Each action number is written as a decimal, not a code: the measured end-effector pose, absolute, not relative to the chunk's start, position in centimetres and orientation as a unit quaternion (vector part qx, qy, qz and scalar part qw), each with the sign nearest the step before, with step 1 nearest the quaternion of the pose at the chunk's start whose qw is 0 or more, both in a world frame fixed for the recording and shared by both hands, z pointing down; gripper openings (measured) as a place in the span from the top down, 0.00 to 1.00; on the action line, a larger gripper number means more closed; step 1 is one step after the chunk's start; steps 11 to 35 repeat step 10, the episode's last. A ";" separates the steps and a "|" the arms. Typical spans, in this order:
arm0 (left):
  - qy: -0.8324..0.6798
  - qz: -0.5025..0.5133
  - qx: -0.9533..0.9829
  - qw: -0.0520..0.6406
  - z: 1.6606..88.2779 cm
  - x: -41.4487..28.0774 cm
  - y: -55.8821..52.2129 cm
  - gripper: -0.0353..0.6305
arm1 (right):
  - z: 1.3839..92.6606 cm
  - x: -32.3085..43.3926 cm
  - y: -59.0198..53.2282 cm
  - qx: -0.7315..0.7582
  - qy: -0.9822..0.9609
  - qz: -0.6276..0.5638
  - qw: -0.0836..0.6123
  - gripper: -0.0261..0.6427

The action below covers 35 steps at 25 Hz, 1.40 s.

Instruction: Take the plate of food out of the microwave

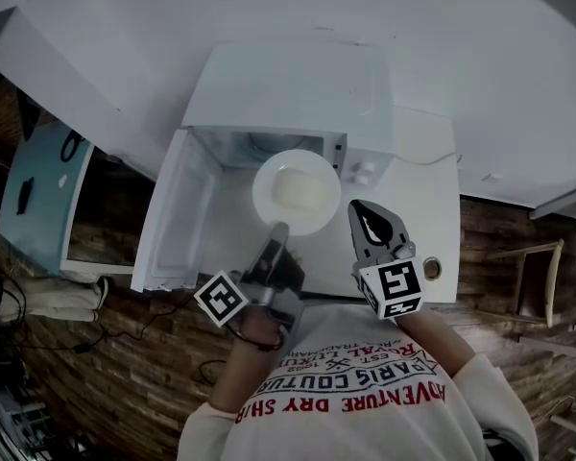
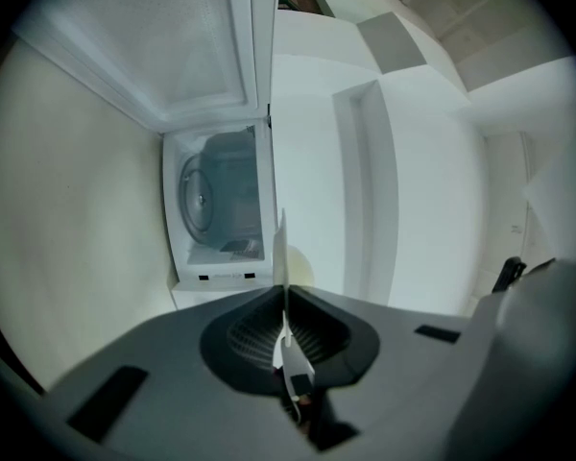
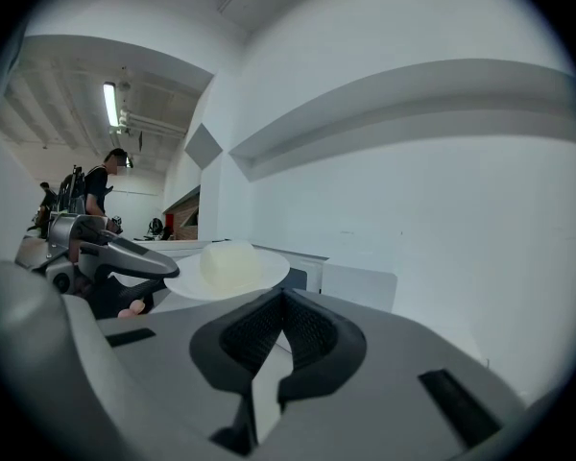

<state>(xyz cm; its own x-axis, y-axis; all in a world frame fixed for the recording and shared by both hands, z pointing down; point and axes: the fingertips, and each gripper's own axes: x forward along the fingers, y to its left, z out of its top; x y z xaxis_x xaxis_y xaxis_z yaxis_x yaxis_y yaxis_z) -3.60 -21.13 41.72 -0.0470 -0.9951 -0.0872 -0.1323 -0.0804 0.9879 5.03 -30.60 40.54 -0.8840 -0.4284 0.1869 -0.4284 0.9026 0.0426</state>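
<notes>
A white plate (image 1: 296, 192) with a pale mound of food (image 1: 300, 188) hangs level in front of the open white microwave (image 1: 288, 94). My left gripper (image 1: 276, 230) is shut on the plate's near rim. In the left gripper view that rim (image 2: 281, 248) shows edge-on between the closed jaws of the left gripper (image 2: 284, 301), and the cavity (image 2: 226, 200) beyond holds only its turntable. My right gripper (image 1: 368, 221) is just right of the plate, shut and holding nothing. The right gripper view shows the plate (image 3: 226, 275) to the left, past the right gripper (image 3: 283, 301).
The microwave door (image 1: 178, 214) stands swung open to the left. The microwave sits on a white counter (image 1: 432, 209) against a white wall. A teal cabinet (image 1: 38, 195) is at far left and a wooden chair (image 1: 533, 277) at right. People (image 3: 101, 185) stand far off.
</notes>
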 end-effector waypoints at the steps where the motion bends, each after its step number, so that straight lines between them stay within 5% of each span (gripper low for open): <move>1: -0.523 -0.500 0.539 0.432 41.8 -3.6 -21.1 0.92 | 40.6 5.1 -30.6 0.221 -0.970 0.000 0.097 0.94; 35: -0.521 -0.501 0.538 0.434 41.6 -3.5 -21.3 0.92 | 40.6 5.2 -30.8 0.219 -0.971 -0.004 0.099 0.94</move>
